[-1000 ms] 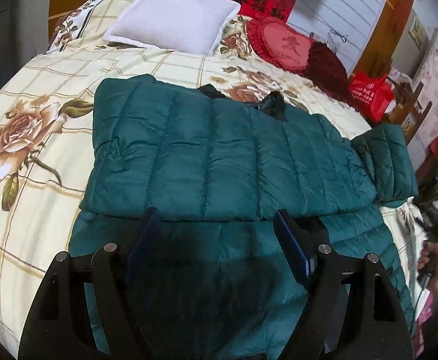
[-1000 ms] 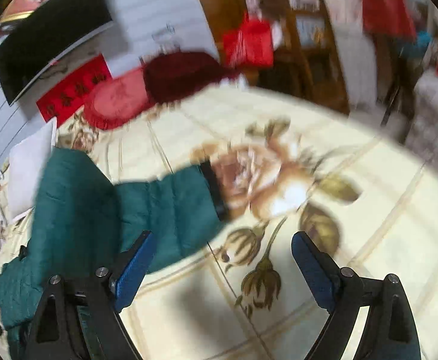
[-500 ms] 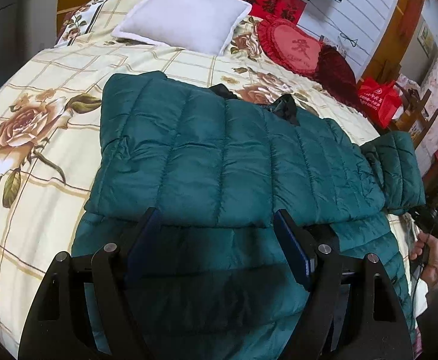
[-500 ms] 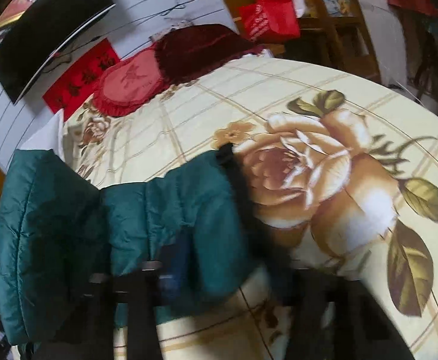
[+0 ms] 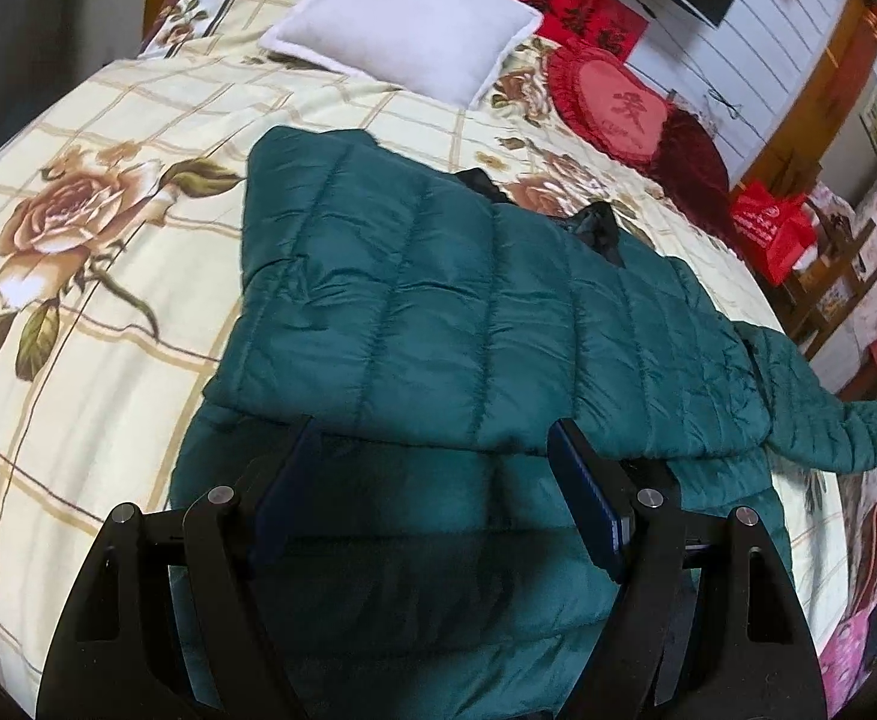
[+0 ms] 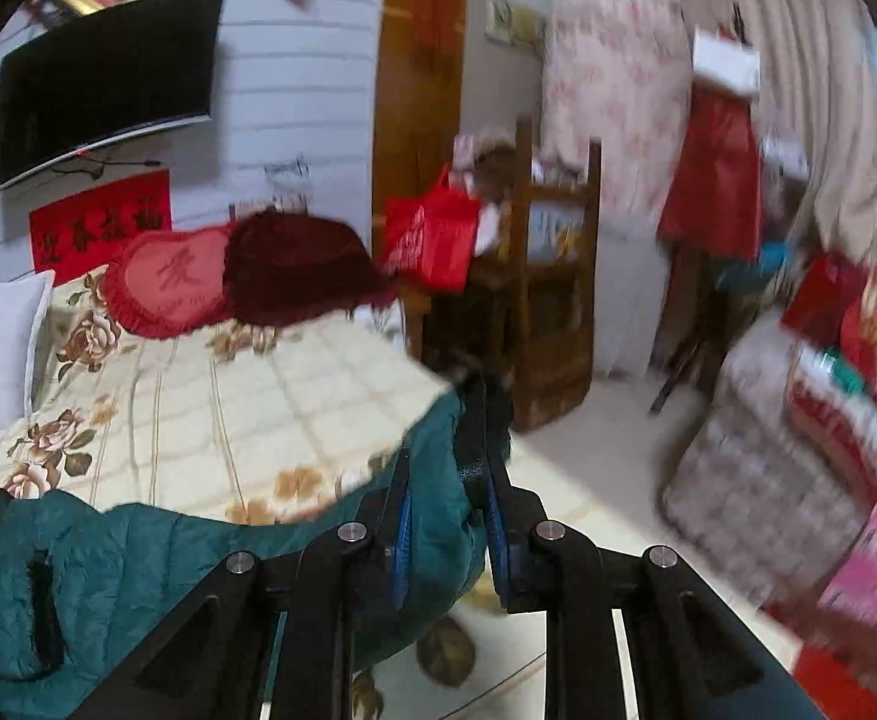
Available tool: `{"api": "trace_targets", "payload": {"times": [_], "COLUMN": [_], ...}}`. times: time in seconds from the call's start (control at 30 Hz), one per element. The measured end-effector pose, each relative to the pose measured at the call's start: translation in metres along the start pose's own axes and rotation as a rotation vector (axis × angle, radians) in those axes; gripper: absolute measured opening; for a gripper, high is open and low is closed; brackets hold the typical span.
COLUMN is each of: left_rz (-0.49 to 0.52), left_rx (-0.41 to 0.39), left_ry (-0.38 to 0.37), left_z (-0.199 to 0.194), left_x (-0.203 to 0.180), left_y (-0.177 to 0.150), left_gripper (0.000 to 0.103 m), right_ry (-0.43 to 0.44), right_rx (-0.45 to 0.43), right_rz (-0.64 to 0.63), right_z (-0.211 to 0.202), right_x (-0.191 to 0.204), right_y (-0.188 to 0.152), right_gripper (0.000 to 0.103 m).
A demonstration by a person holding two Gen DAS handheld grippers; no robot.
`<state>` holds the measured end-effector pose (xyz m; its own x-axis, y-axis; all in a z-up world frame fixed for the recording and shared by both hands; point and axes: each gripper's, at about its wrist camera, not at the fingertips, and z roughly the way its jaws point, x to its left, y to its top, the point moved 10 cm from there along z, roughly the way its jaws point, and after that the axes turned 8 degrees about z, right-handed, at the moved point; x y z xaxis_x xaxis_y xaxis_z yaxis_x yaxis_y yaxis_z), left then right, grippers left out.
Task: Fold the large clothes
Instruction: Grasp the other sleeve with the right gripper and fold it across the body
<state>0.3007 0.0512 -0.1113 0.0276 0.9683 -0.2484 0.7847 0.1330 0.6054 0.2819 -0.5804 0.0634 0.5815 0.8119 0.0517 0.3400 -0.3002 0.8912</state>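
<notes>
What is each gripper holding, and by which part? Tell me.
The right gripper is shut on the green jacket at its sleeve end, near the cuff. The left gripper is open, holding nothing.

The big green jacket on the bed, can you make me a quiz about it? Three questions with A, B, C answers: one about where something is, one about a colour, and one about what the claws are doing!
1. Where does the white pillow lie?
A. On top of the jacket
B. On the bed beyond the jacket
C. On the floor

2. What colour is the heart-shaped cushion?
A. Red
B. Blue
C. Yellow

3. What is the right claw doing?
A. Hanging open over the pillow
B. Shut on the jacket sleeve
C. Holding the red bag

Answers:
1. B, the pillow rests on the floral bedspread past the far edge of the green jacket.
2. A, the cushion is red with a frilled edge.
3. B, the blue pads pinch the jacket sleeve by its dark cuff, while the left claw hangs open above the jacket.
</notes>
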Motion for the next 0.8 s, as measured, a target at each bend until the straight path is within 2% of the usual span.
{"api": "trace_targets", "payload": {"times": [0.07, 0.13, 0.2, 0.27, 0.43, 0.5, 0.57, 0.67, 0.73, 0.8], "left_rz": [-0.011, -0.012, -0.004, 0.007, 0.031, 0.032, 0.028, 0.022, 0.013, 0.012], "left_rx": [0.006, 0.011, 0.015, 0.019, 0.036, 0.042, 0.037, 0.041, 0.046, 0.050], "left_ry": [0.002, 0.011, 0.018, 0.018, 0.011, 0.001, -0.005, -0.009, -0.018, -0.022], "left_z": [0.001, 0.002, 0.004, 0.005, 0.008, 0.009, 0.007, 0.005, 0.005, 0.004], "left_x": [0.003, 0.006, 0.006, 0.004, 0.000, -0.001, 0.000, 0.001, 0.001, 0.001], "left_y": [0.000, 0.000, 0.000, 0.000, -0.003, -0.003, -0.002, -0.002, -0.003, -0.004], "left_gripper": [0.078, 0.078, 0.078, 0.078, 0.078, 0.078, 0.078, 0.078, 0.078, 0.078], "right_ry": [0.055, 0.136, 0.254, 0.408, 0.655, 0.694, 0.709, 0.659, 0.601, 0.507], "right_rx": [-0.013, -0.022, -0.010, 0.025, 0.163, 0.211, 0.257, 0.321, 0.297, 0.243], "right_rz": [-0.019, -0.059, -0.085, -0.105, -0.202, -0.199, -0.198, -0.252, -0.251, -0.234], "right_z": [-0.013, -0.026, -0.044, -0.065, -0.103, -0.108, -0.108, -0.101, -0.091, -0.075], "right_x": [0.028, 0.072, 0.128, 0.195, 0.325, 0.344, 0.346, 0.327, 0.298, 0.260], "right_y": [0.006, 0.001, -0.012, -0.039, -0.137, -0.169, -0.197, -0.223, -0.220, -0.202], "right_gripper": [0.020, 0.019, 0.017, 0.016, 0.016, 0.016, 0.016, 0.017, 0.018, 0.046]}}
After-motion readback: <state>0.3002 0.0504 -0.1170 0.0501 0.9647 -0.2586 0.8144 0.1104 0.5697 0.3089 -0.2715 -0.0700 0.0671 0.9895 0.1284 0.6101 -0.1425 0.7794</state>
